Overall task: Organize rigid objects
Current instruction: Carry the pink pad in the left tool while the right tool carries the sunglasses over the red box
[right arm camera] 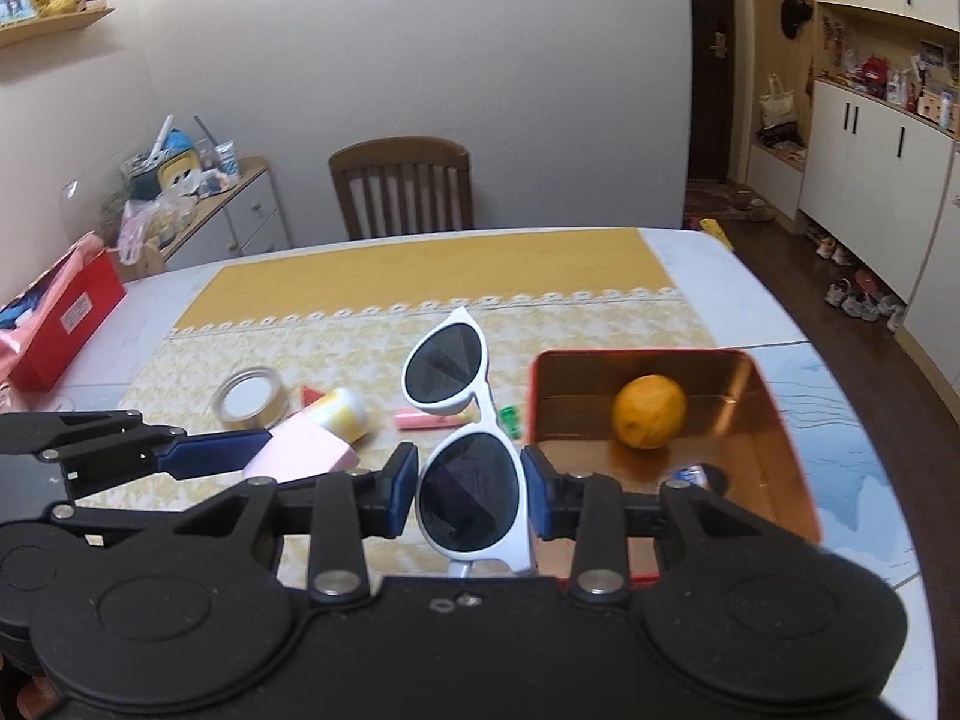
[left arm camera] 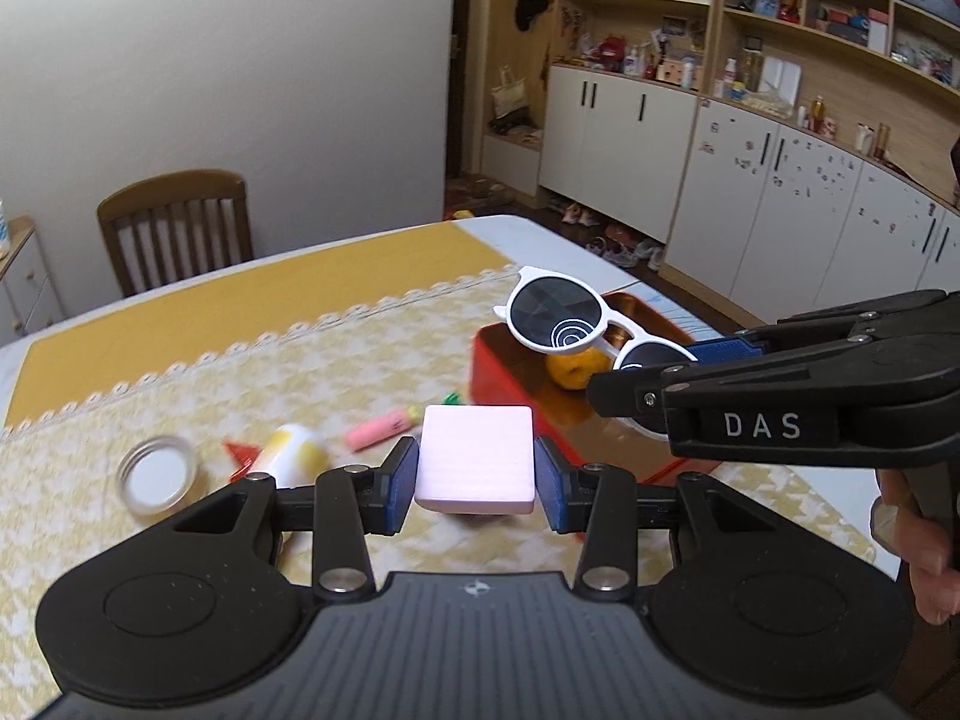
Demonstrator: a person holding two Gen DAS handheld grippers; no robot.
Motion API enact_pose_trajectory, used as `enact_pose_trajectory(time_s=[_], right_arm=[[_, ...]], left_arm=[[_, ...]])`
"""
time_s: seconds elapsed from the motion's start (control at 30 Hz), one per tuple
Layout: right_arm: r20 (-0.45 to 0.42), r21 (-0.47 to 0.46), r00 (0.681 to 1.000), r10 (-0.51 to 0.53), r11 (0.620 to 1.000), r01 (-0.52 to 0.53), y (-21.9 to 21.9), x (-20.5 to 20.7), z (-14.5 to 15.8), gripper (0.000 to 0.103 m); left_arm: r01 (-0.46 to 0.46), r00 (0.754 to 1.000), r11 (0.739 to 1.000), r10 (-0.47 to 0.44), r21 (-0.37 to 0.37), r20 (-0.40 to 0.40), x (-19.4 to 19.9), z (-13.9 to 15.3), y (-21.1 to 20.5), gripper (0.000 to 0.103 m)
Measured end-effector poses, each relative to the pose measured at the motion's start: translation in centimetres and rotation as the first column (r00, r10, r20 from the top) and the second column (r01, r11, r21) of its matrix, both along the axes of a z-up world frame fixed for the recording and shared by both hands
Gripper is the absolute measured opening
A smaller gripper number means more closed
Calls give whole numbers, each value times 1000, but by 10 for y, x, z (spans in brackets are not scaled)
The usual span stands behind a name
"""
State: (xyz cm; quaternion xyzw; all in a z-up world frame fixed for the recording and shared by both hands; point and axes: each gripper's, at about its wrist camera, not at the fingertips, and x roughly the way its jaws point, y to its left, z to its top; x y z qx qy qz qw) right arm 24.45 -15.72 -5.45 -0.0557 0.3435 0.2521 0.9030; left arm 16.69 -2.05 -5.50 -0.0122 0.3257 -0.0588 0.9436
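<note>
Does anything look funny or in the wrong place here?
Yes, a little. The white sunglasses are pinched by one lens in the right gripper, hanging sideways in the air. A round jar lid lies alone on the tablecloth with no jar in sight. An orange sits in the red tin.

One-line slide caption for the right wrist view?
Right tool grips white sunglasses beside red tin holding an orange.

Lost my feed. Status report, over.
Left gripper shut on pink block. Right gripper shut on white sunglasses, beside red tin holding orange. Nothing blocking.
</note>
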Motion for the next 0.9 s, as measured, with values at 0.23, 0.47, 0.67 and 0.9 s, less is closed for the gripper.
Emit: enact_pose_trajectory(time_s=[0.23, 0.47, 0.67, 0.9], right_arm=[[-9, -7, 997, -77, 997, 77, -42, 22, -3, 36], [-20, -46, 991, -129, 991, 128, -75, 47, -16, 36], [-29, -104, 989, -143, 985, 139, -91, 72, -31, 36], [-44, -183, 993, -110, 978, 100, -87, 100, -52, 36]], left_arm=[[36, 999, 999, -36, 14, -2, 21, 0, -33, 41], [61, 996, 998, -59, 22, -62, 51, -16, -61, 41], [82, 991, 995, -75, 58, -109, 82, -32, -84, 41], [84, 981, 994, -70, 73, -179, 116, -52, -103, 41]])
